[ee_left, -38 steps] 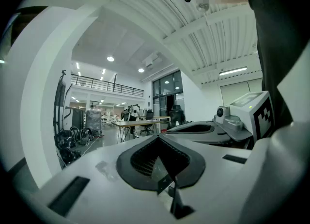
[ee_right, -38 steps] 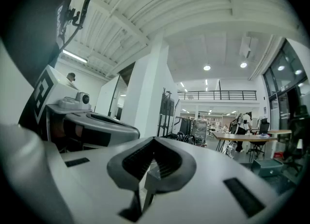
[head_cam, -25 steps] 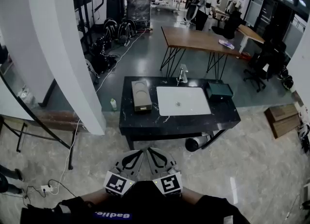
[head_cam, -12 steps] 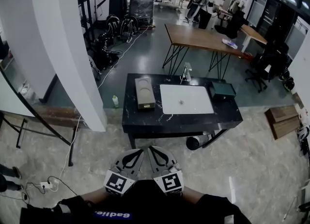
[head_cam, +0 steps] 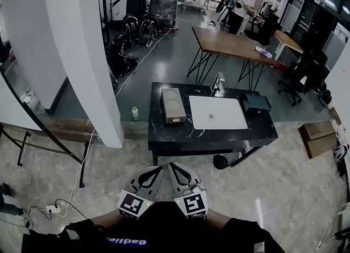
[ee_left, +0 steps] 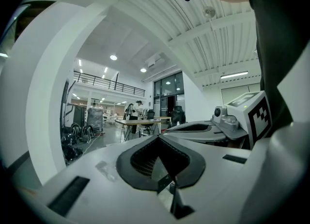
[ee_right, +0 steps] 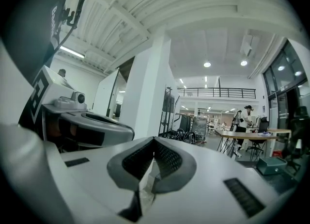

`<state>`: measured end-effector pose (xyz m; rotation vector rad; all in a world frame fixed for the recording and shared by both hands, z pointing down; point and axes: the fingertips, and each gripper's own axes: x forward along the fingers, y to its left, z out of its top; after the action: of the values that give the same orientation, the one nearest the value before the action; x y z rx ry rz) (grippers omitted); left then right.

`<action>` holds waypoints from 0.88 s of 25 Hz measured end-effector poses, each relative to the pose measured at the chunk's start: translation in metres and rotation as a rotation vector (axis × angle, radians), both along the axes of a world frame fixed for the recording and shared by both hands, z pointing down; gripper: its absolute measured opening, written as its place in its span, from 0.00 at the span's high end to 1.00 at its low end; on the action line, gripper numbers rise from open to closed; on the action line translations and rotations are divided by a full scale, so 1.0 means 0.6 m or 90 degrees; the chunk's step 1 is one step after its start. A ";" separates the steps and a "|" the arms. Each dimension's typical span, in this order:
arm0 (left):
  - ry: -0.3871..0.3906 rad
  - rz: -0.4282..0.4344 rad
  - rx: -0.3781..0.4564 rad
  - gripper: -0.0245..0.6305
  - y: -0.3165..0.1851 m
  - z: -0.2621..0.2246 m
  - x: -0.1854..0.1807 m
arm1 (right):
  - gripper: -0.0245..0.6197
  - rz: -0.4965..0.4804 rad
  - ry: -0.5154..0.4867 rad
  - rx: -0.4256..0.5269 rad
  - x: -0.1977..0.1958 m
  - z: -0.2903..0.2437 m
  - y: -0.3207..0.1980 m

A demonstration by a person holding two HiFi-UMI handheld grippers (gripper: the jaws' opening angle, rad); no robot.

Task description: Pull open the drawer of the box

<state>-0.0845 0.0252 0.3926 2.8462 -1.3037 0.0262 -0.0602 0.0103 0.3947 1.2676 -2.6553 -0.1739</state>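
Note:
A black marble-look table stands a few steps ahead in the head view. On its left part lies a tan oblong box with a round recess in its top and a drawer front facing me. A white mat covers the table's middle, and a dark green box sits at the right end. My left gripper and right gripper are held side by side close to my body, far from the table. Both are shut and empty, as the left gripper and right gripper views confirm.
A wide white pillar rises at the left beside the table. A small bottle stands on the floor by it, and a cable with a power strip lies at lower left. A black cylinder lies under the table. A wooden desk stands behind.
The view has shifted: the table now sits a little further right and lower in the head view. Both grippers stay shut in the same place by my body.

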 end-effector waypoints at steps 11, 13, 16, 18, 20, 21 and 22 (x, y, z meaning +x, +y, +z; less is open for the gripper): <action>0.029 0.035 -0.014 0.96 0.004 0.027 -0.086 | 0.96 0.050 0.022 0.008 -0.071 0.028 0.006; 0.040 0.042 -0.019 0.96 0.004 0.026 -0.092 | 0.96 0.061 0.027 0.011 -0.075 0.027 0.005; 0.048 0.051 -0.015 0.96 0.003 0.019 -0.096 | 0.96 0.073 0.032 0.002 -0.080 0.025 0.004; 0.049 0.052 -0.013 0.96 0.001 0.017 -0.100 | 0.96 0.076 0.032 -0.012 -0.086 0.026 0.004; 0.048 0.048 -0.013 0.96 -0.003 0.019 -0.106 | 0.96 0.071 0.035 -0.019 -0.093 0.032 0.002; 0.047 0.045 -0.014 0.96 -0.005 0.021 -0.108 | 0.96 0.067 0.036 -0.019 -0.096 0.035 -0.001; 0.047 0.042 -0.015 0.96 -0.009 0.024 -0.111 | 0.96 0.062 0.038 -0.014 -0.098 0.037 -0.006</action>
<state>-0.1509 0.0199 0.4067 2.8405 -1.1888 -0.0619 -0.1191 0.0067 0.4171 1.3597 -2.5329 -0.1654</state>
